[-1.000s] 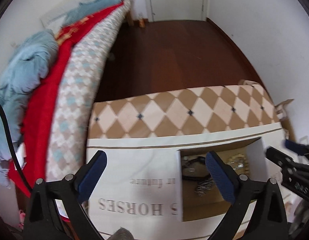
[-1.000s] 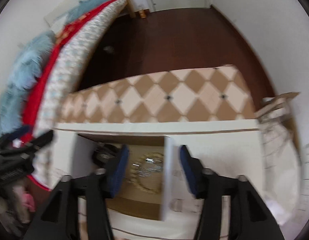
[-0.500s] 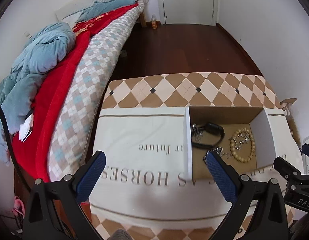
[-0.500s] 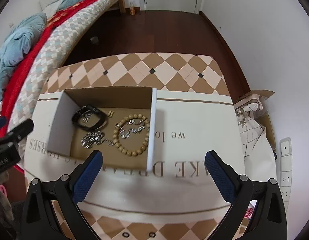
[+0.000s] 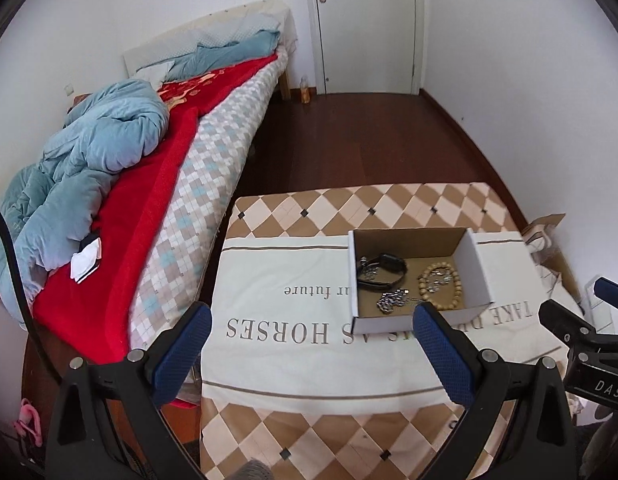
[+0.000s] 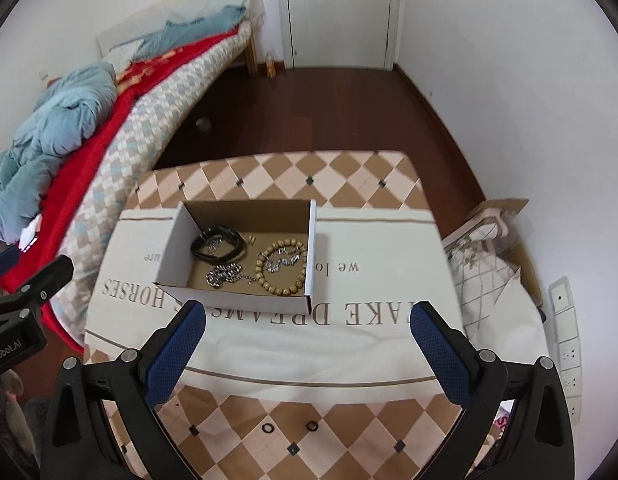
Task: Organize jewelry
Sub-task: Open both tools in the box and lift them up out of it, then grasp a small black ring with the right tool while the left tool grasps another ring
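Matt cardboard box (image 6: pixel 237 300), wooden bead bracelet (image 6: pixel 283 268) (pale), shiny metal chain (image 6: pixel 225 274)

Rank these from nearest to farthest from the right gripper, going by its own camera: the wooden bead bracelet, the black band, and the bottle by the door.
1. Wooden bead bracelet, right side of the cardboard box, nearest the right gripper.
2. Black band, farther back on the box's left side.
3. Bottle, on the floor by the door, farthest.

Both grippers have pulled up and back from the cardboard box (image 6: pixel 245 296). The right gripper (image 6: pixel 307 354), earlier narrowed over the box wall, now gapes wide, the box toward 11 o'clock ahead.
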A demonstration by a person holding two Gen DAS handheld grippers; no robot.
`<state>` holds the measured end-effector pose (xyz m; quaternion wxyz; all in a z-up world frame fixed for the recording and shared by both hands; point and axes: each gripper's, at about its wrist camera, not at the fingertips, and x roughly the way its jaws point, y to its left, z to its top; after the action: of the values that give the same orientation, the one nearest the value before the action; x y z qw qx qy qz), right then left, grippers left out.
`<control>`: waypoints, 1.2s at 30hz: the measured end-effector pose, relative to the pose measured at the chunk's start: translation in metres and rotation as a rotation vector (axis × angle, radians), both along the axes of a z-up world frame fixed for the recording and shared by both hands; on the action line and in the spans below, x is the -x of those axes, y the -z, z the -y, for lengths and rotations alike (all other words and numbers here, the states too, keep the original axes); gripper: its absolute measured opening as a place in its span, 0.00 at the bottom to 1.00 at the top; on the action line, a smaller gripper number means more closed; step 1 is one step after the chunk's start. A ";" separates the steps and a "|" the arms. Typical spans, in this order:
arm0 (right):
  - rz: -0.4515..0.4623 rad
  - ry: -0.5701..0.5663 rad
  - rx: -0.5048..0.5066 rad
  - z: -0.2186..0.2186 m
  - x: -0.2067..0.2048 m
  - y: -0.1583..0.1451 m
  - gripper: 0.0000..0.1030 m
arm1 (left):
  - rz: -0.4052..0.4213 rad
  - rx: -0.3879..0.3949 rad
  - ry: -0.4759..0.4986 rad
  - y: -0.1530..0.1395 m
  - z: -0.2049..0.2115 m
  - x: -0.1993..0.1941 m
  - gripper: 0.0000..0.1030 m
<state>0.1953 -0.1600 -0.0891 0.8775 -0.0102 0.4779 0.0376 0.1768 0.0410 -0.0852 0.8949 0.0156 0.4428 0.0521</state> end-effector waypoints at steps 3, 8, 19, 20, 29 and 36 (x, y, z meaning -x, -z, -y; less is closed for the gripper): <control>0.039 -0.001 -0.006 0.003 0.014 -0.019 1.00 | 0.023 0.004 0.011 -0.014 0.003 0.014 1.00; 0.088 -0.004 -0.023 0.002 0.036 -0.046 1.00 | 0.071 0.009 0.006 -0.037 0.004 0.033 1.00; 0.056 0.016 -0.086 0.016 0.053 -0.031 1.00 | 0.065 -0.077 -0.091 -0.015 0.006 0.053 1.00; 0.034 0.034 -0.086 0.021 0.054 -0.017 1.00 | 0.053 -0.101 -0.097 -0.004 0.008 0.053 1.00; -0.231 0.089 -0.145 0.054 0.065 0.137 0.57 | -0.148 -0.249 -0.128 0.106 0.028 0.046 1.00; -0.200 0.021 -0.078 0.033 0.079 0.168 0.51 | -0.254 -0.283 -0.095 0.158 0.040 0.045 1.00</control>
<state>0.1167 -0.1926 -0.2571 0.8254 0.0326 0.5615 0.0478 0.1319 0.0010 -0.2428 0.8172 0.1269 0.5408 0.1536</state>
